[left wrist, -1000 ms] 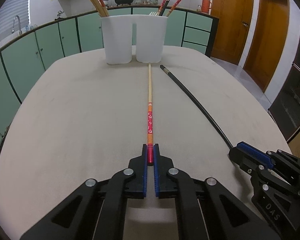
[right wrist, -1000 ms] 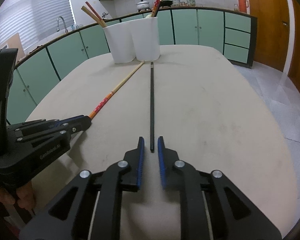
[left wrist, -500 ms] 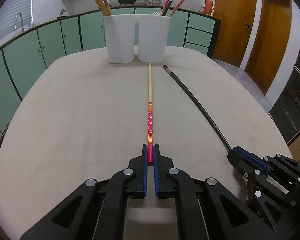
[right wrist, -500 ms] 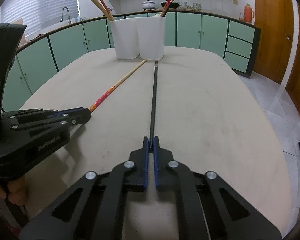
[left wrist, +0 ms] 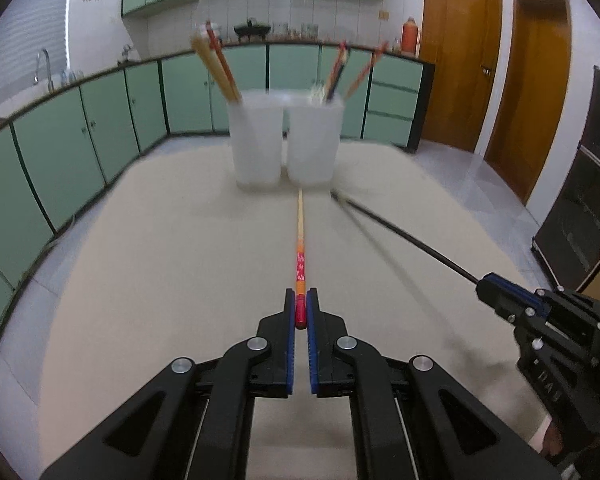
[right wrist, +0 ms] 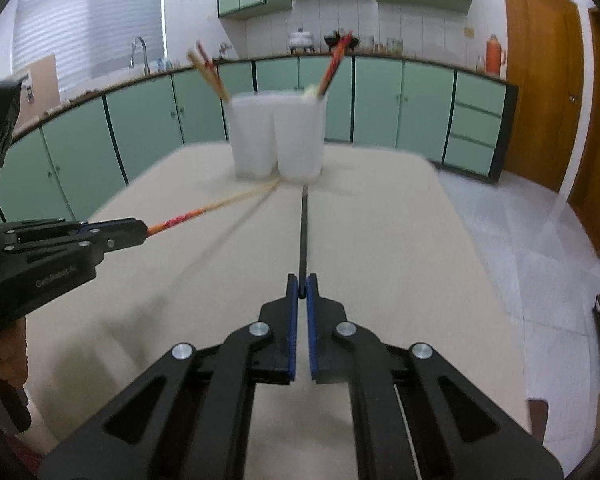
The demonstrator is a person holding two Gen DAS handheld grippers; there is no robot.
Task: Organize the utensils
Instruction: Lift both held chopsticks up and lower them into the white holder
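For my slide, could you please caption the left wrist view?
Left gripper clamps a red chopstick aimed at two white holders.

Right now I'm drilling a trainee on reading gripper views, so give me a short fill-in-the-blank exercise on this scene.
1. The left gripper is shut on the end of the red and ____ chopstick.
2. The right gripper is shut on the ____ chopstick.
3. At the far end of the table stand ____ white holders, side by side.
4. Both holders already have ____ standing in them.

Missing words: orange; black; two; chopsticks
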